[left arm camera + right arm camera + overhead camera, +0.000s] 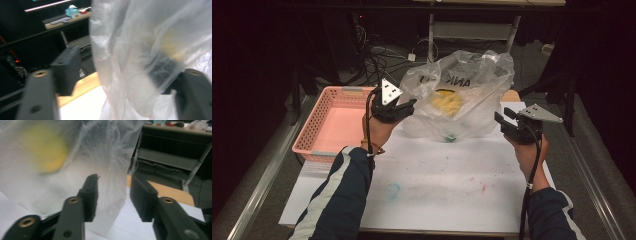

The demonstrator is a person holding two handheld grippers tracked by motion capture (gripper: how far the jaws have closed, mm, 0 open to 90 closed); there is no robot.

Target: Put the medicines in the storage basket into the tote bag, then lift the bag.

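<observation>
A clear plastic bag (472,85) stands at the back middle of the white table sheet (437,185), with a yellow thing (447,102) inside it and a small green thing (451,136) near its bottom. My left gripper (411,105) is at the bag's left side. In the left gripper view its jaws stand wide apart and the bag's film (150,50) hangs between them (130,82), not pinched. My right gripper (499,118) is at the bag's right side, open (116,195), with the bag's edge (110,170) between its fingers and the blurred yellow thing (47,150) beyond.
An empty pink basket (307,145) sits at the table's left edge beside my left hand. Cables lie on the dark floor behind the table. A metal shelf frame (175,157) stands farther back. Faint blue and red stains mark the sheet's front part.
</observation>
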